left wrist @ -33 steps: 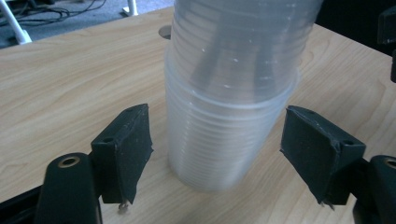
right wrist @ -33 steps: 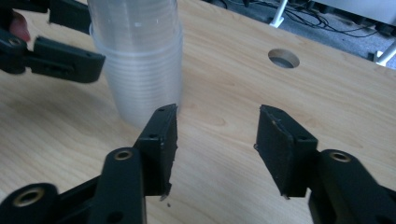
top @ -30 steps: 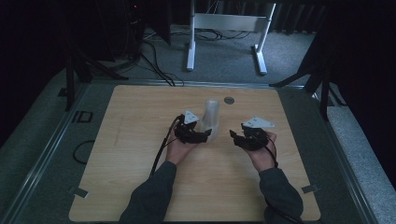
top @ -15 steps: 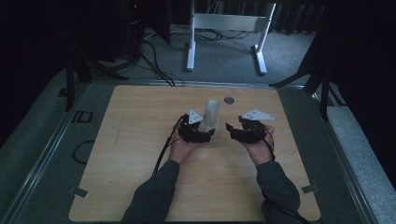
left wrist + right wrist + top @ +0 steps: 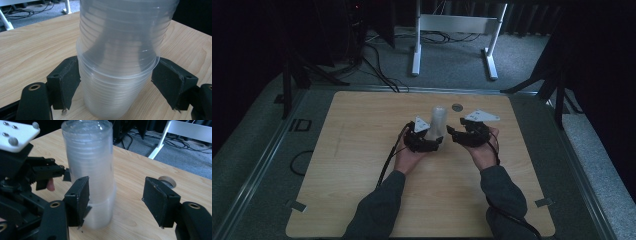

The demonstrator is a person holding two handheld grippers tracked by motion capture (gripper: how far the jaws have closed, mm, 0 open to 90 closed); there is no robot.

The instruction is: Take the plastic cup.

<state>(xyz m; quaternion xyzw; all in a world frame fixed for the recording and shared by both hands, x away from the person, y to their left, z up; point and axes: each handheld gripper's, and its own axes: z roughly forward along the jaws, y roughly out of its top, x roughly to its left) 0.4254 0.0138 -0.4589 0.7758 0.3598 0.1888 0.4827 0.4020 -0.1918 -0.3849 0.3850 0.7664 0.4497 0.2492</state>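
Note:
A tall stack of clear plastic cups (image 5: pixel 438 120) stands upright on the wooden table (image 5: pixel 357 160), near its middle. My left gripper (image 5: pixel 436 142) is shut on the stack's lower part. In the left gripper view both black pads (image 5: pixel 67 80) press the bottom cup (image 5: pixel 112 100) just under a rim, the jaws having just been closing on it. My right gripper (image 5: pixel 453 133) hovers just right of the stack, open. In the right gripper view the cup stack (image 5: pixel 90 167) lies behind its left pad (image 5: pixel 80 197). Its jaws have just been closing a little, with nothing between them.
A small round grey disc (image 5: pixel 456 107) sits in the tabletop behind the stack. A white metal frame (image 5: pixel 452 25) and loose cables (image 5: pixel 377 65) lie on the floor past the table's far edge. Bare wood stretches to the left and towards the front edge.
My right gripper has moved left and a little up, closing in on the cup stack. My left gripper and the stack have stayed where they were.

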